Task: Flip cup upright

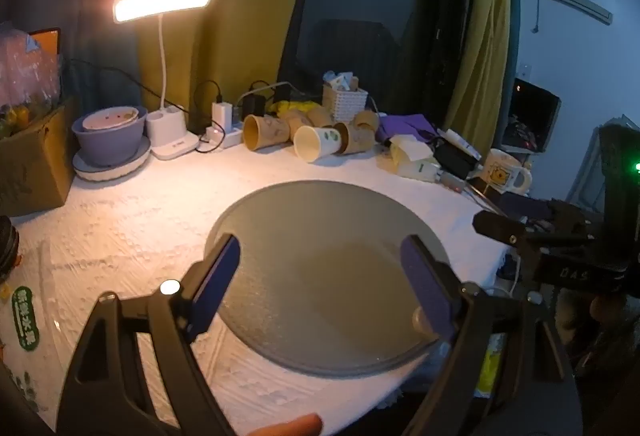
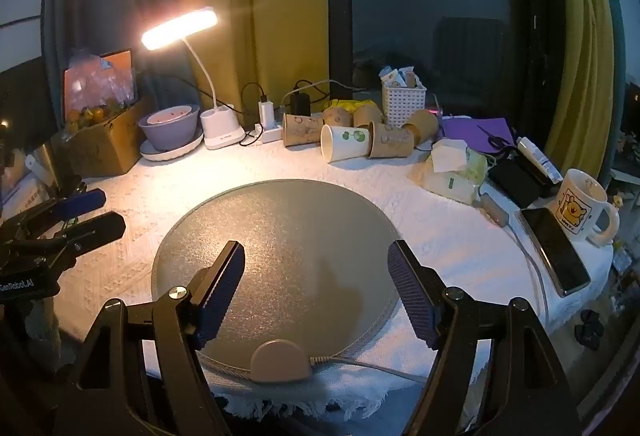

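**Both claws spread, cups waiting at the back**

Closest to us in the right wrist view, the right gripper (image 2: 316, 288) is hanging with its ribbed blue pads wide apart and nothing between them, above the near part of a round grey mat (image 2: 280, 236). We are seeing the same on the other side: the left gripper (image 1: 320, 288) is gaping too, empty, over the same mat (image 1: 320, 228).

We are looking for the cup well beyond the mat, against the curtain. A white paper cup (image 2: 345, 142) with green spots is lying on its side there, mouth turned toward the lamp side, touching a brown cup (image 2: 390, 145) behind its base; more brown cups (image 2: 302, 130) are lying just beside it. From the left wrist the white cup (image 1: 318, 142) is showing its open mouth toward us.

We judge that the reach is only beginning. Which cup is meant we cannot tell; the white one lies foremost. To do it well, we are thinking of coming in low across the cloth with one gripper, closing gently across the wall near the rim so the paper is not crushed, lifting it clear of its neighbours before rotating, then setting it base-down on the mat.
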Demonstrator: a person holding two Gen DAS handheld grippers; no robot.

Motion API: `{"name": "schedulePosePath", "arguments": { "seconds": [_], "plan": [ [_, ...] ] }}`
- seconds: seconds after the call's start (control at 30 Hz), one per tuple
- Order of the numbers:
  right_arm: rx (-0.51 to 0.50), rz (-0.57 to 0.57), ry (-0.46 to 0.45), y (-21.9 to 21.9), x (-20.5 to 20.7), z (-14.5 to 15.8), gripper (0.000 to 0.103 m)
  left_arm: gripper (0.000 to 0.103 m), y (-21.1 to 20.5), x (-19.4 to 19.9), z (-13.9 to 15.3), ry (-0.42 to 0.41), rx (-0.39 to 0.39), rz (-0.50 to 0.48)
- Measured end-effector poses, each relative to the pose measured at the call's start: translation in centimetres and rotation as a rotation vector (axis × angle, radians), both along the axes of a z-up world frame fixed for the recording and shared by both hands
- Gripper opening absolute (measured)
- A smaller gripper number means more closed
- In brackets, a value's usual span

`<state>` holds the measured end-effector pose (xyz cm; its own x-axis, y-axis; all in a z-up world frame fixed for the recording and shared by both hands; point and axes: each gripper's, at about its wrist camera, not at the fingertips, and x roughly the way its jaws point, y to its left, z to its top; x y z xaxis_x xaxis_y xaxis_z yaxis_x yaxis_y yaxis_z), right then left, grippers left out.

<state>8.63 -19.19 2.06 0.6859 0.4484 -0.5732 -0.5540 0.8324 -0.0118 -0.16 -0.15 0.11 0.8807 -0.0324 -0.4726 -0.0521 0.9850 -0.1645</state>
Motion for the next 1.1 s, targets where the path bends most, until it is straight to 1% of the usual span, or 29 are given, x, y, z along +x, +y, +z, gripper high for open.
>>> {"name": "schedulePosePath", "arguments": {
  "seconds": [0.1,0.27,0.3,0.4,0.47,0.63,1.1],
  "plan": [
    [0.005,-0.004,-0.004,-0.1,-0.1,0.2,0.076,0.084,-0.3,-0.7,0.4,-0.018,0.002,0.003],
    [0.006,-0.004,-0.001,-0.1,0.2,0.2,0.076,0.084,0.5,0.0,0.3,0.008,-0.034,-0.002],
    [0.022,0.001,-0.003,-0.2,-0.2,1.1,0.076,0.084,0.5,0.0,0.1,0.009,-0.039,-0.001],
    [0.021,0.002,-0.001,-0.1,0.1,1.3,0.076,0.084,0.7,0.0,0.3,0.009,-0.040,0.004],
    [0.018,0.001,-0.008,-0.1,-0.2,0.7,0.076,0.084,0.7,-0.1,0.3,0.005,-0.041,0.006],
    [0.016,0.003,-0.014,-0.1,-0.2,0.9,0.076,0.084,0.6,-0.2,0.1,0.003,-0.049,-0.016],
    [0.012,0.005,-0.028,0.0,-0.5,1.4,0.076,0.084,0.2,-0.2,0.4,-0.005,-0.011,-0.011]
  ]
}}
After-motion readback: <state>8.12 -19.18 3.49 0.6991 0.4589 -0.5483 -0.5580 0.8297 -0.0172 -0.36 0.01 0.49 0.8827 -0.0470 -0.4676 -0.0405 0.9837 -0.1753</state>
